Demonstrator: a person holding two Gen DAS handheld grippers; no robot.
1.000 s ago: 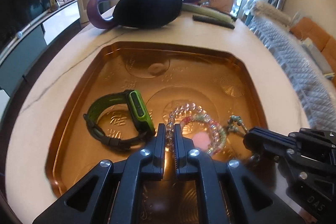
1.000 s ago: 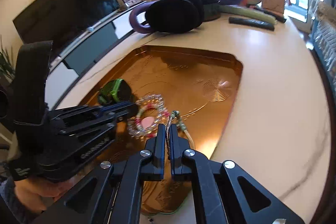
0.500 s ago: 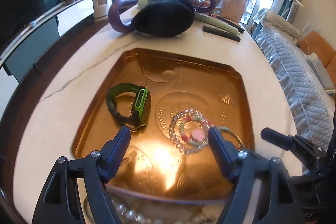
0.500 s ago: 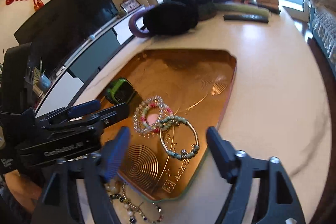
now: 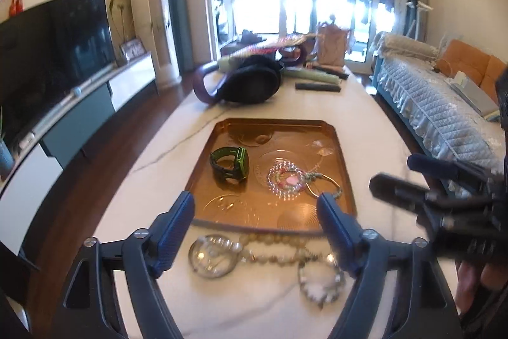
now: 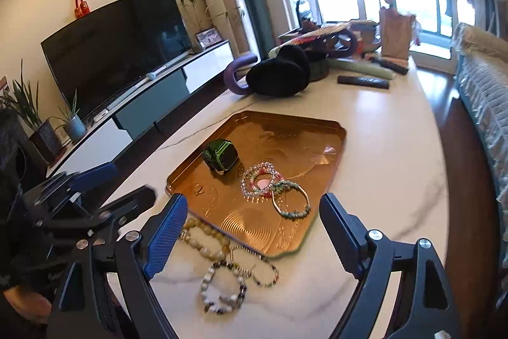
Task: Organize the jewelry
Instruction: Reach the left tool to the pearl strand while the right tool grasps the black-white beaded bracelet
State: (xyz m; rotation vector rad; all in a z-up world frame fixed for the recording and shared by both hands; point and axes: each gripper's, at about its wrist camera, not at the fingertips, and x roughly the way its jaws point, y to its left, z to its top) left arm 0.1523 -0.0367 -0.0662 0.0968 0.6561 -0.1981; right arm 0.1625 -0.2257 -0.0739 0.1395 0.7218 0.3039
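1. The left gripper is held with its jaws spread wide and nothing between them, above the near edge of the copper tray.
2. The right gripper is likewise spread wide and empty.
3. Inside the tray are seen a green watch, a clear beaded bracelet and, touching it, a gold bangle with green beads.
4. On the white counter, just beside the tray's near rim, lie a strand of pale round beads, a thin multicoloured bracelet and a chunky mixed-bead bracelet.
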